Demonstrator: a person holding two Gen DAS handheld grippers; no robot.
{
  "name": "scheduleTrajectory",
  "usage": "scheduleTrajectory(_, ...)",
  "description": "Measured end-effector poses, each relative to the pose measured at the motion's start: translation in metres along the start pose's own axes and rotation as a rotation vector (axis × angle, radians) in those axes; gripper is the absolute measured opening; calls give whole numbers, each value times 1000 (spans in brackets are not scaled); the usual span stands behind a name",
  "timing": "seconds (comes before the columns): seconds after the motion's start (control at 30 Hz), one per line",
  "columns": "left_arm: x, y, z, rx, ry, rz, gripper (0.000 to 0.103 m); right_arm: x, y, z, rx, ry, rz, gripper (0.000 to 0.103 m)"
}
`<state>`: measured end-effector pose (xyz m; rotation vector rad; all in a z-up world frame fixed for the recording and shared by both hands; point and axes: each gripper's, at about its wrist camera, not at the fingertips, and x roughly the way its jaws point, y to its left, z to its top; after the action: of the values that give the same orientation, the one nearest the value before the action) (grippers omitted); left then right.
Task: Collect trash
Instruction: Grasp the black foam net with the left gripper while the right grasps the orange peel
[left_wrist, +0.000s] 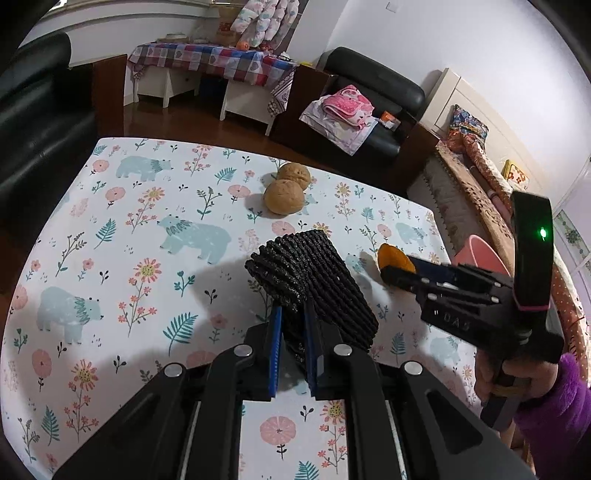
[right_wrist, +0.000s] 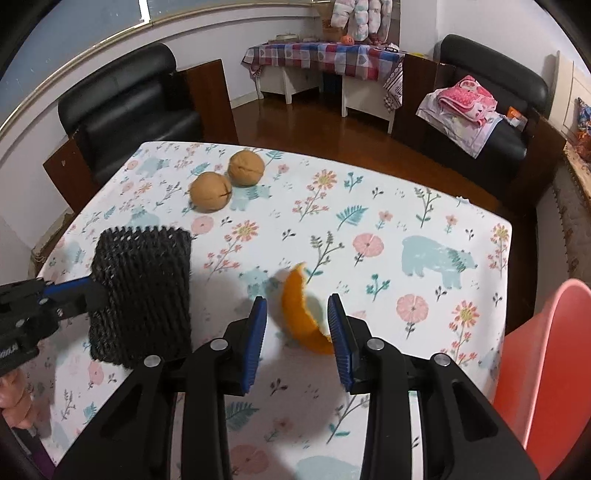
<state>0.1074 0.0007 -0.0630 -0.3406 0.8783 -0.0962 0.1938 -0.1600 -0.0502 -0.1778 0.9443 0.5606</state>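
Clearly the black foam net (left_wrist: 314, 288) is light and squashy; the left gripper (left_wrist: 293, 354) is clenched on its lower edge, holding it above the tablecloth (left_wrist: 110, 258). Right of the net, the orange peel (right_wrist: 304, 314) looks thin, curled and light; the right gripper (right_wrist: 297, 343) straddles it unclenched and should pinch its rim.

We're in a home, a lived-in sitting room. Up close, a desk under a white cloth printed with bears and flowers (right_wrist: 369, 236). On the far side, glossy brown wooden floor (right_wrist: 332, 129) and two black leather armchairs (right_wrist: 129, 99), the right one piled with pink folded blankets (right_wrist: 467, 98). Against the far wall stands a white side table draped in a red-and-blue patchwork cloth (right_wrist: 317, 55), with a pale padded jacket (right_wrist: 360, 18) hanging above it. Far right, a patterned bedspread and cushion (left_wrist: 469, 123).
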Motion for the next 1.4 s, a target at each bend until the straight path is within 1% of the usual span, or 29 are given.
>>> scheduleTrajectory(0.07, 0, 0, 0, -1, 1, -7, 10, -2, 4, -5, 7, 13, 12, 19)
scheduleTrajectory(0.13, -1, -2, -1, 1, 0, -12, 10, -6, 6, -10, 29, 12, 26, 14)
scheduleTrajectory(0.17, -1, -3, -1, 6, -1, -13, 10, -9, 7, -12, 44, 9, 41, 8)
scheduleTrajectory(0.3, -8, -10, -2, 29, -17, -14, 10, -29, 10, -24, 134, -35, 96, 5)
scheduleTrajectory(0.43, -13, -18, -2, 46, -28, -13, 10, -50, 13, -36, 199, -79, 132, 2)
scheduleTrajectory(0.6, -19, -23, -5, 68, -39, -4, 10, -72, 15, -55, 246, -102, 159, 2)
scheduleTrajectory(0.7, -23, -21, -5, 70, -47, 10, 10, -75, 22, -58, 190, -92, 119, 2)
scheduleTrajectory(0.77, -26, -19, -6, 63, -49, 13, 10, -73, 20, -55, 200, -86, 92, 2)
scheduleTrajectory(0.83, -30, -17, -8, 63, -56, 18, 10, -70, 14, -52, 232, -93, 74, 9)
scheduleTrajectory(0.87, -31, -16, -9, 61, -57, 19, 10, -68, 10, -50, 250, -99, 64, 25)
scheduleTrajectory(0.9, -32, -14, -10, 59, -55, 21, 10, -65, 5, -48, 269, -110, 59, 38)
scheduleTrajectory(0.93, -33, -13, -11, 57, -54, 23, 10, -63, 2, -46, 280, -117, 58, 41)
scheduleTrajectory(1.13, -39, -4, -13, 38, -64, 31, 10, -36, -11, -32, 322, -93, 29, 42)
scheduleTrajectory(1.3, -41, 2, -13, 28, -62, 36, 10, -14, -8, -26, 309, -71, -21, 42)
scheduleTrajectory(1.33, -41, 3, -14, 27, -62, 36, 10, -12, -6, -26, 302, -75, -28, 40)
scheduleTrajectory(1.4, -43, 4, -15, 26, -63, 37, 10, -10, -3, -27, 300, -72, -43, 9)
